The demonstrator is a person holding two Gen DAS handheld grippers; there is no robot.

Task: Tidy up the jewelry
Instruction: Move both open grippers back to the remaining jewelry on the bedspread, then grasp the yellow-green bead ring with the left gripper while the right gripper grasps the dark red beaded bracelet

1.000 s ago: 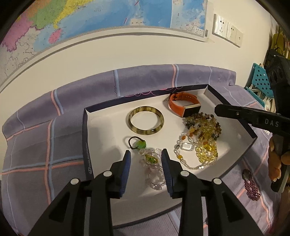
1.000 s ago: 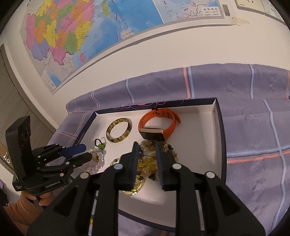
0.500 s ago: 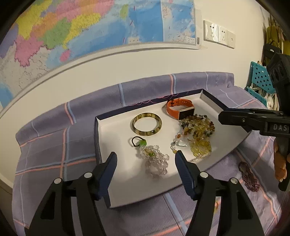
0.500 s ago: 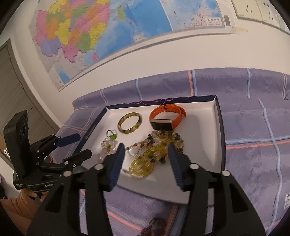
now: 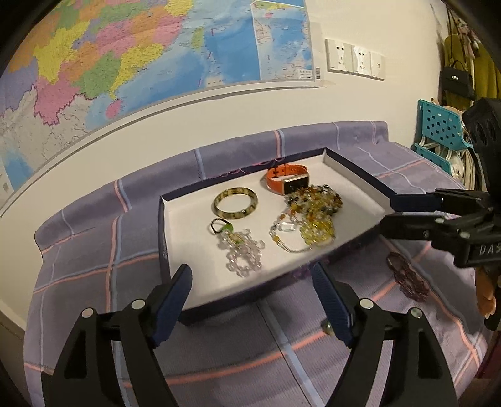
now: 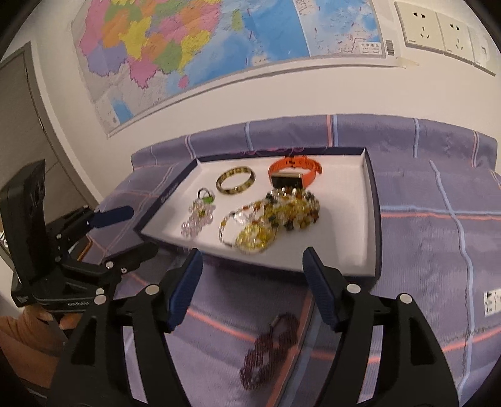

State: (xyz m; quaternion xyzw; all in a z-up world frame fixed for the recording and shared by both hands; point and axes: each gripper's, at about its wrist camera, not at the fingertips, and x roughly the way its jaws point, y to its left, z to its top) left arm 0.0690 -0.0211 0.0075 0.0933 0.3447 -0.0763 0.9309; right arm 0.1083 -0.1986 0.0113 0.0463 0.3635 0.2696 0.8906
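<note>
A shallow white tray [image 5: 194,275] [image 6: 350,219] with dark blue walls lies on a purple checked cloth. In it lie a tortoiseshell bangle [image 5: 235,203] [image 6: 235,181], an orange watch [image 5: 286,178] [image 6: 292,170], a heap of amber and yellow beads [image 5: 313,216] [image 6: 275,219], and a clear bead bracelet [image 5: 242,250] [image 6: 197,216] with a green charm. A dark red bead bracelet [image 6: 271,350] [image 5: 407,277] lies on the cloth outside the tray. My left gripper [image 5: 250,291] is before the tray's near edge, its jaws opening and empty. My right gripper [image 6: 252,278] hovers above the red bracelet, jaws opening, nothing between them.
A map [image 5: 141,62] and wall sockets [image 6: 438,28] hang on the white wall behind the bed. A turquoise perforated rack [image 5: 438,131] and hanging bags stand at the right. A small bead [image 5: 327,326] lies on the cloth near the left gripper.
Both grippers have pulled back out of the tray toward the near side and opened wide. The clear bracelet and the amber beads stay lying in the tray.
</note>
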